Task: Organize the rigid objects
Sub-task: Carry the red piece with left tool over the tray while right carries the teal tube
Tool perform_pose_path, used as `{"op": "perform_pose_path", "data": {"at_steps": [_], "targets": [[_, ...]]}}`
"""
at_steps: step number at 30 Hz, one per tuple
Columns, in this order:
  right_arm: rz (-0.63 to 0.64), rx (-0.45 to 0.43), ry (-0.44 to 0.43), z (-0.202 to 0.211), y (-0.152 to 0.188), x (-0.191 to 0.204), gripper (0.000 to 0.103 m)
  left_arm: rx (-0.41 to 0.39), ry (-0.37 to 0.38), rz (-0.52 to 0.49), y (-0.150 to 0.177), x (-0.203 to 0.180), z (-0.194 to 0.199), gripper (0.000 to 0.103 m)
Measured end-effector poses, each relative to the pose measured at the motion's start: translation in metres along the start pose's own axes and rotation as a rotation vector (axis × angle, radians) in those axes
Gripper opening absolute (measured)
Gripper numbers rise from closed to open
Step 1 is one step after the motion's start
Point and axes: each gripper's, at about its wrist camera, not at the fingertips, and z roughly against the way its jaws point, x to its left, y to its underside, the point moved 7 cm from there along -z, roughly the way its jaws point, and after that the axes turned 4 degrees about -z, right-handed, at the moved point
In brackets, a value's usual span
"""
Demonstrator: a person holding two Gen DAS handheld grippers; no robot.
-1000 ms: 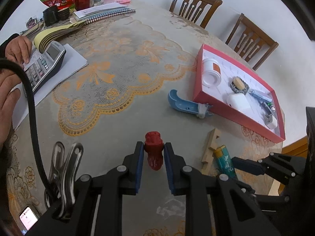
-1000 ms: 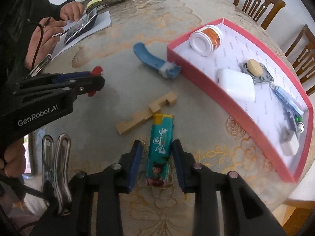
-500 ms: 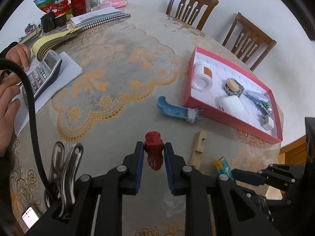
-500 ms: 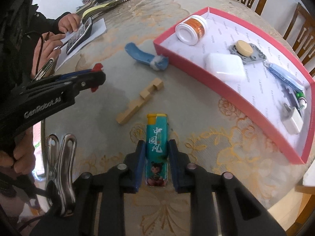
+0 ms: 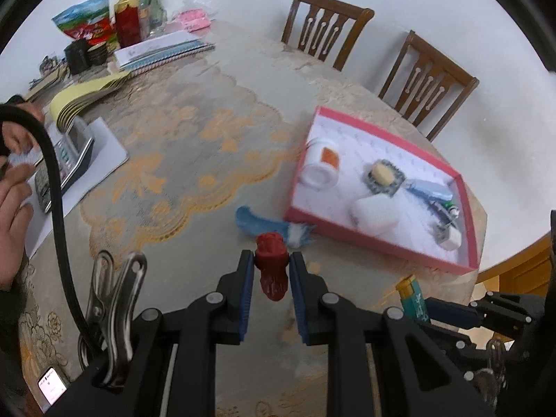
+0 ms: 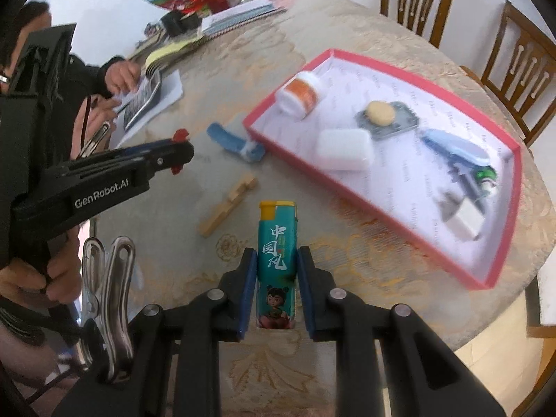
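Over the round table (image 5: 215, 128) with its beige and gold lace-patterned cloth, two black tools are held above the surface, each gripping something. The left tool (image 5: 269, 271) has its blue-padded jaws clamped tight on a small red ridged plastic figure (image 5: 272, 267), which hangs between them clear of the cloth. The right tool (image 6: 277, 278) has its jaws closed narrow on the lower half of a teal lighter with a yellow cap and a cartoon girl printed on it (image 6: 277, 250), the capped end sticking out past the fingertips toward twelve o'clock. In the right wrist view, a shallow red-rimmed cardboard tray with a white lining (image 6: 500, 271) lies at about two o'clock from the lighter; inside it are a white jar with an orange label (image 6: 300, 95) on its side, a white rounded case (image 6: 344, 147), a grey piece with a tan disc on top (image 6: 382, 116), a pale blue clip-like item (image 6: 455, 146) and a small white plug (image 6: 465, 222). Just beside the tray's near-left corner, on the cloth, lies a curved blue plastic handle with a white tip (image 6: 232, 142), and a notched pale wooden block (image 6: 227, 208) lies at ten o'clock from the lighter. At the far left a person's hands (image 6: 121, 73) rest on a grey calculator (image 6: 142, 102).
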Motion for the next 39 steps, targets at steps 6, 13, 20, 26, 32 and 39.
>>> {"op": "perform_pose_path", "data": {"at_steps": [6,13,20,26,32,39], "targets": [[-0.041,-0.036,0.006,0.016,-0.011,-0.022,0.024,-0.01,0.043,-0.026,-0.019,-0.031,-0.002,0.022],[-0.099,-0.073,0.012,0.026,-0.025,-0.048,0.024,-0.008,0.066,-0.065,-0.038,-0.059,-0.012,0.022],[-0.156,-0.096,0.019,0.027,-0.037,-0.077,0.024,-0.008,0.066,-0.105,-0.057,-0.077,-0.024,0.022],[-0.192,-0.099,0.019,0.022,-0.046,-0.098,0.024,0.008,0.067,-0.119,-0.072,-0.09,-0.043,0.022],[-0.23,-0.096,0.013,0.015,-0.054,-0.115,0.024,0.037,0.071,-0.133,-0.08,-0.103,-0.064,0.022],[-0.238,-0.097,0.026,0.006,-0.061,-0.128,0.024,0.07,0.075,-0.15,-0.085,-0.115,-0.087,0.022]]}}
